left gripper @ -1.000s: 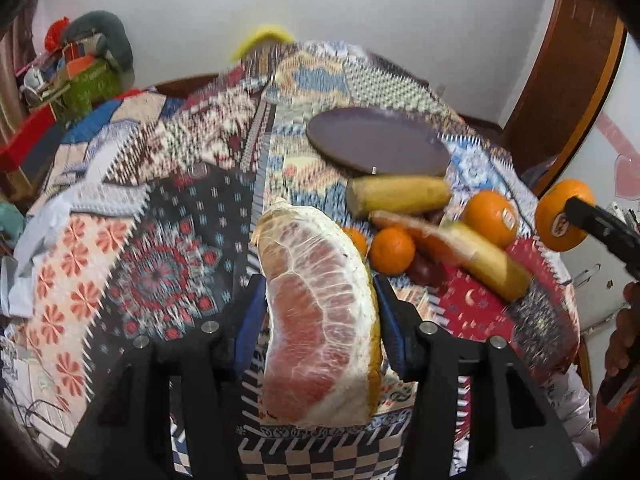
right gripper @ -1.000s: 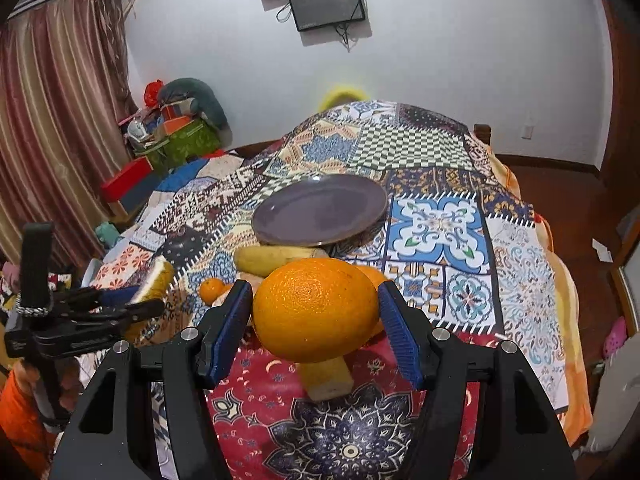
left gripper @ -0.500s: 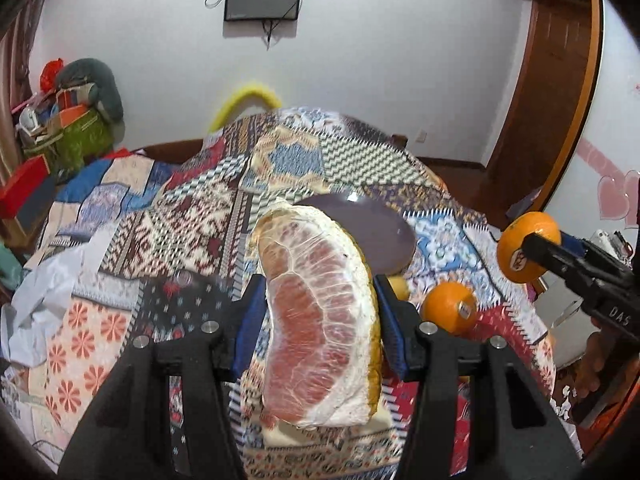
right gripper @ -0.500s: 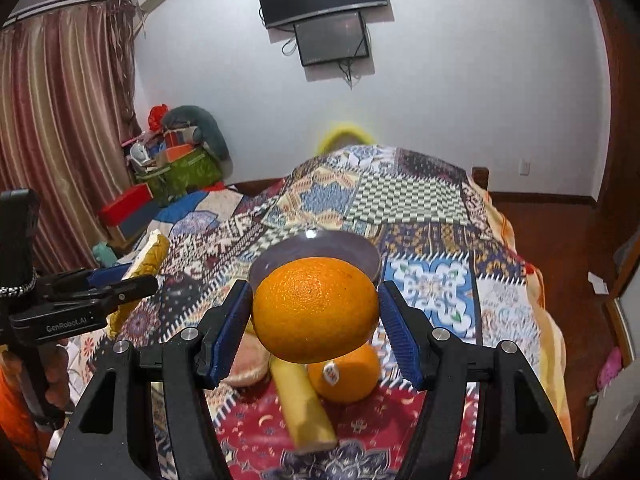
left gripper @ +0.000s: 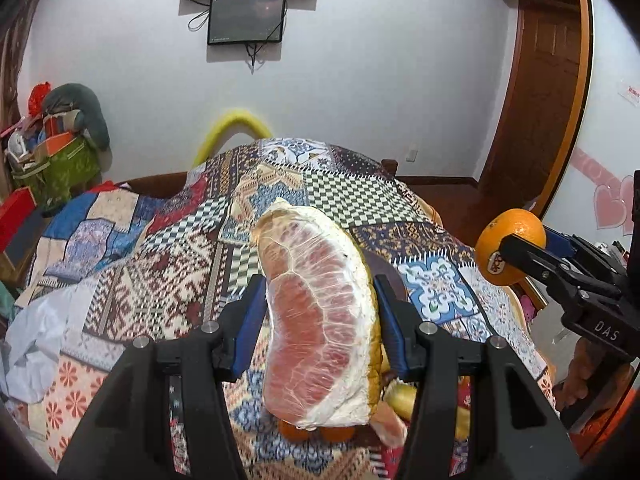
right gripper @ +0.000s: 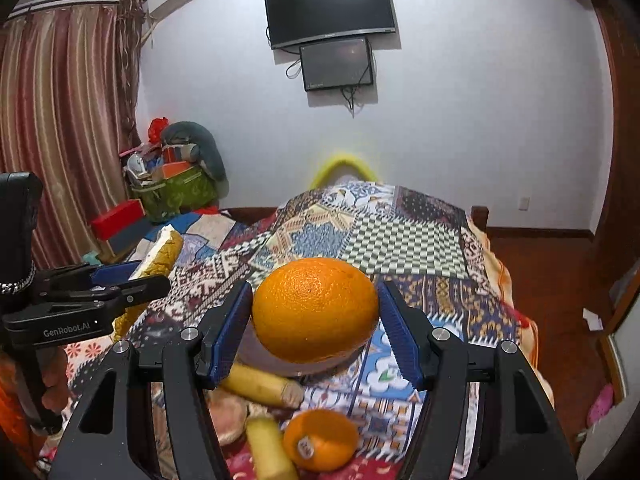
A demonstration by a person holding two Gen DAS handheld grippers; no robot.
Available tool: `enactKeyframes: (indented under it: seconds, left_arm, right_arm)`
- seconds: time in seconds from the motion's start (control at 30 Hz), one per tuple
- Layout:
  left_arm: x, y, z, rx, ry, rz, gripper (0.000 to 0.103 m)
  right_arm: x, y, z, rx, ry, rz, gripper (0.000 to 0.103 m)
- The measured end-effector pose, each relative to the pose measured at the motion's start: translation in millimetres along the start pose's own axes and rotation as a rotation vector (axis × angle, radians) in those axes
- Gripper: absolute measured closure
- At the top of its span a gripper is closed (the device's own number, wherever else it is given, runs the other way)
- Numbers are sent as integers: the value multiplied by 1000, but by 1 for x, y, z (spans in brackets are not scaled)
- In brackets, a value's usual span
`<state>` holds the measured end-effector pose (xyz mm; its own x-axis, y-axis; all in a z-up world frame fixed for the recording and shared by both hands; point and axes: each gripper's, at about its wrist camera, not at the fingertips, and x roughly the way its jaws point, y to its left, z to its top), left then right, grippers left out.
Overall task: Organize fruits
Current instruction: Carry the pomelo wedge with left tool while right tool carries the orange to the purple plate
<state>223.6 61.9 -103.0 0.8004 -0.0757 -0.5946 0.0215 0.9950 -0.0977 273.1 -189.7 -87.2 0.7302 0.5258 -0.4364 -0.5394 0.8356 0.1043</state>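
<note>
A patchwork-quilted bed (right gripper: 404, 240) carries loose fruit and a plate (right gripper: 320, 364). Left gripper (left gripper: 320, 320) jaws clamp a pomelo wedge (left gripper: 320, 320); right gripper (right gripper: 316, 320) jaws clamp an orange (right gripper: 316, 310), both held above the bed, probably for carrying plateward.

**Setting: home bedroom**

Bed (right gripper: 404, 240) under a patchwork quilt (left gripper: 168, 280), wood frame. Two wall-mounted screens (right gripper: 332, 8) on the far white wall. Striped curtain (right gripper: 60, 128) at left; clutter basket (right gripper: 176, 192) in far-left corner. Wooden door (left gripper: 548, 92) at right.
</note>
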Motion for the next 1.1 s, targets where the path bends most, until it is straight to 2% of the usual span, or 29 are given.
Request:
enactKeyframes:
  seconds: [0.4, 0.8, 1.1]
  left_arm:
    - [59, 8, 20, -2, 33, -4, 50]
    - [124, 18, 24, -9, 125, 8, 50]
    - [169, 22, 17, 14, 221, 0, 50]
  right_arm:
    - [49, -14, 8, -26, 15, -11, 42]
    - [104, -30, -1, -25, 115, -7, 41]
    - [153, -40, -11, -50, 243, 19, 42]
